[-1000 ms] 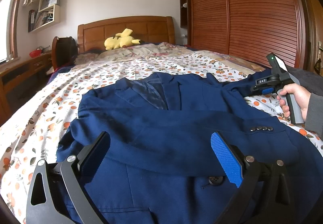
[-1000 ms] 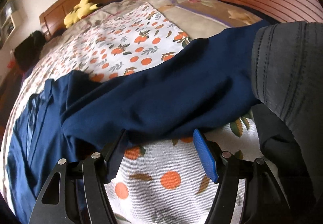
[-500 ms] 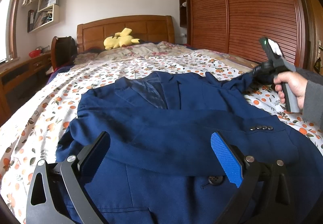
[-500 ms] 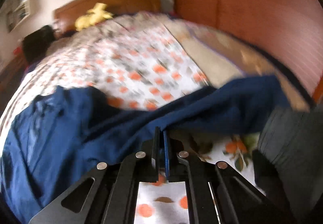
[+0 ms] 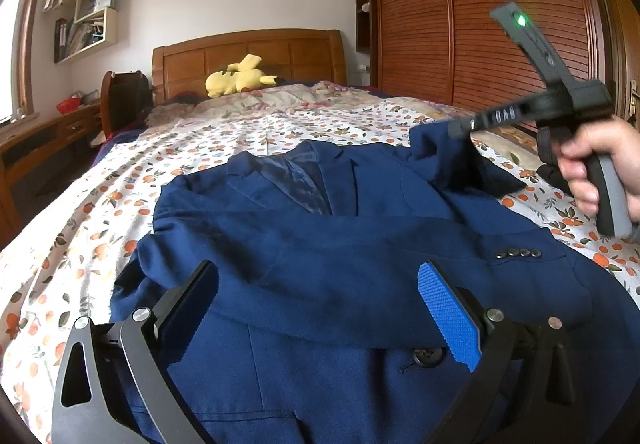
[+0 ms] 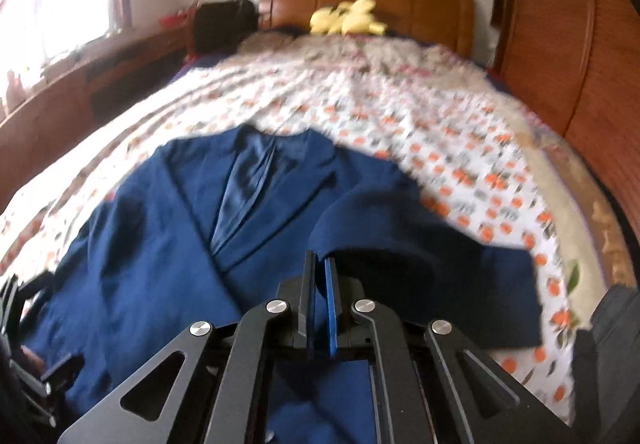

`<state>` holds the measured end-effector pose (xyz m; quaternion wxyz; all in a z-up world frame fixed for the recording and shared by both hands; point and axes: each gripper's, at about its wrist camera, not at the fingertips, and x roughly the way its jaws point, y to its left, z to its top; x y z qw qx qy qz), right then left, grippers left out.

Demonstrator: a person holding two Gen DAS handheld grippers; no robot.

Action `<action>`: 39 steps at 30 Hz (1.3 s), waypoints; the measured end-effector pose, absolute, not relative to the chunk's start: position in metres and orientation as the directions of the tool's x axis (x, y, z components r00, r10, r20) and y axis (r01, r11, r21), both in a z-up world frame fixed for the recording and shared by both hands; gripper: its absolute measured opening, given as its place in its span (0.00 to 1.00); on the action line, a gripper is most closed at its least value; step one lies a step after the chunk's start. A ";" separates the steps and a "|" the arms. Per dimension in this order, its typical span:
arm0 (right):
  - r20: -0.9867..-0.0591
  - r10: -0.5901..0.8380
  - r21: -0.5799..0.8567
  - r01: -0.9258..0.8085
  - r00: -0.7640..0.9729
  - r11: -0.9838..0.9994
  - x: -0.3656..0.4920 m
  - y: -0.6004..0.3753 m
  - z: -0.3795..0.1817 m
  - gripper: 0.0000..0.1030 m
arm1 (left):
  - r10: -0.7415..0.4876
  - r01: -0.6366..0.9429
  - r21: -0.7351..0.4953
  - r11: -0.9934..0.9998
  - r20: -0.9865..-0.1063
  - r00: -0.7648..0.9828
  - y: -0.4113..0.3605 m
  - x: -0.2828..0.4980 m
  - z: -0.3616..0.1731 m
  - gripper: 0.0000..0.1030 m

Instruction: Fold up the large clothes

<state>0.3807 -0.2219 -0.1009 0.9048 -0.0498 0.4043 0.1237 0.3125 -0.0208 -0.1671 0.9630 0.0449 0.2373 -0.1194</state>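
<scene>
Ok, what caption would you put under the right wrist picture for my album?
Right gripper shut on the blue jacket sleeve, lifting it over the orange-print bed.

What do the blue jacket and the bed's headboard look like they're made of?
The jacket looks like matte woven suit cloth, with a shinier, satin-like lining at the collar; the exact fibre can't be told. The headboard looks like varnished wood: warm brown panels with a soft sheen.

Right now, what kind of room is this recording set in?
Most likely a home bedroom. A bed with a wooden headboard and an orange-print bedsheet fills the view, a yellow plush toy lies by the pillows, and a slatted wooden wardrobe lines one wall.
</scene>
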 end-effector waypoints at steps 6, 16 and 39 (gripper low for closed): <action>-0.760 0.173 0.007 -0.259 0.627 0.966 0.357 -0.220 -0.105 0.23 | -0.219 0.257 0.022 0.966 -0.458 0.862 -0.018 0.311 -0.167 0.97; -0.719 0.086 -0.048 -0.173 0.690 0.984 0.353 -0.240 -0.072 0.40 | -0.234 0.262 0.013 0.965 -0.406 0.883 -0.003 0.288 -0.141 0.97; -0.851 -0.075 0.034 0.198 0.519 0.980 0.393 -0.347 -0.173 0.52 | -0.242 0.260 -0.012 0.966 -0.408 0.880 0.028 0.273 -0.128 0.97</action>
